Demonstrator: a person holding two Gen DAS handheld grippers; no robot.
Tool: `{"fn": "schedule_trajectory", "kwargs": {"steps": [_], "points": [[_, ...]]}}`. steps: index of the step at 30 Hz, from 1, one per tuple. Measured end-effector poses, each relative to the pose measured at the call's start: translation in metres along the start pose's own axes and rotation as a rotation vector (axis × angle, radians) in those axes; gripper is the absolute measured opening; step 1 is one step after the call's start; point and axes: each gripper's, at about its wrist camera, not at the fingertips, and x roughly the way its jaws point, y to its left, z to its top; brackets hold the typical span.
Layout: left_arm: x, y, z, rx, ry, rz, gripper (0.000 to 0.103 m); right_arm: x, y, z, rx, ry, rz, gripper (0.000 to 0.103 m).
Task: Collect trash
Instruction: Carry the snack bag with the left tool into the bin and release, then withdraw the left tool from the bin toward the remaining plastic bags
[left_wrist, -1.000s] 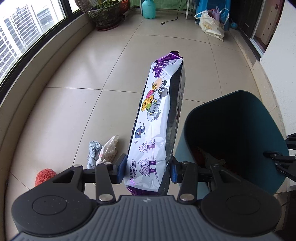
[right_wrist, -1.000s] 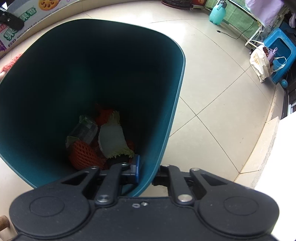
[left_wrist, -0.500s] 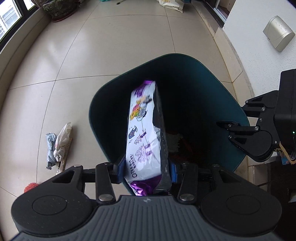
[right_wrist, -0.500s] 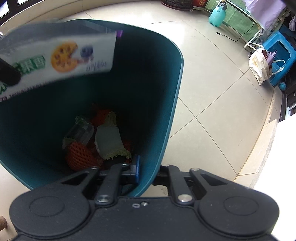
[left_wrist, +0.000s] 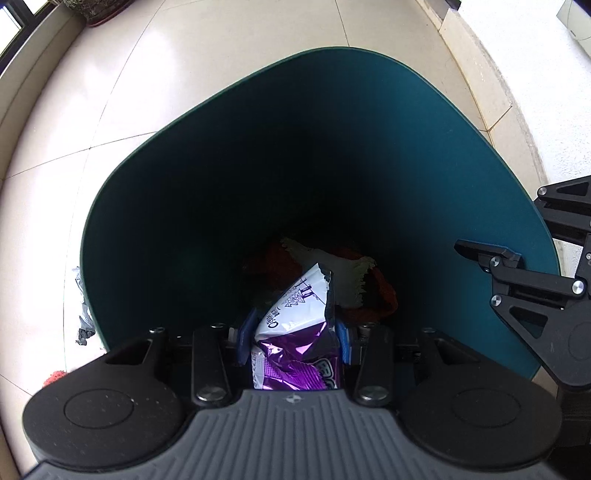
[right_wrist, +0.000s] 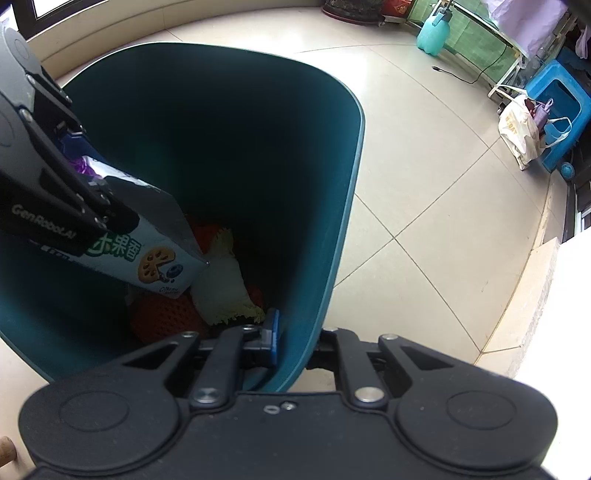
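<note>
Both grippers clamped — left gripper: wrapper | right gripper: bin rim

There is one teal bin, seen in both views. One purple and white snack bag hangs inside its mouth. Two black grippers are in sight: the left gripper, clamped on the bag, and the right gripper, pinching the bin's wall. At the bottom of the bin lie one pale leafy scrap and at least two orange net sleeves; the exact number is hard to tell. Farther off stand one light green spray bottle, one blue stool, one cream tote bag and one potted plant. One crumpled wrapper lies beside the bin.
</note>
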Motion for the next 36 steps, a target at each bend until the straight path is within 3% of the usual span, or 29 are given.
{"fn": "schedule_trajectory", "kwargs": {"steps": [7, 11, 18, 36], "points": [[0.010, -0.005, 0.007, 0.010, 0.019, -0.017, 0.045, -0.003, 0.000, -0.001, 0.001, -0.003, 0.006, 0.011], [0.007, 0.000, 0.007, -0.021, 0.009, -0.069, 0.067, -0.004, 0.000, 0.000, 0.002, -0.001, 0.006, 0.011], [-0.014, 0.003, 0.002, -0.031, -0.044, -0.101, 0.068, -0.002, 0.002, 0.003, -0.002, 0.010, -0.002, 0.011], [-0.085, 0.045, -0.026, -0.060, -0.213, -0.072, 0.068, 0.003, 0.012, 0.012, -0.024, 0.041, -0.034, 0.011]]}}
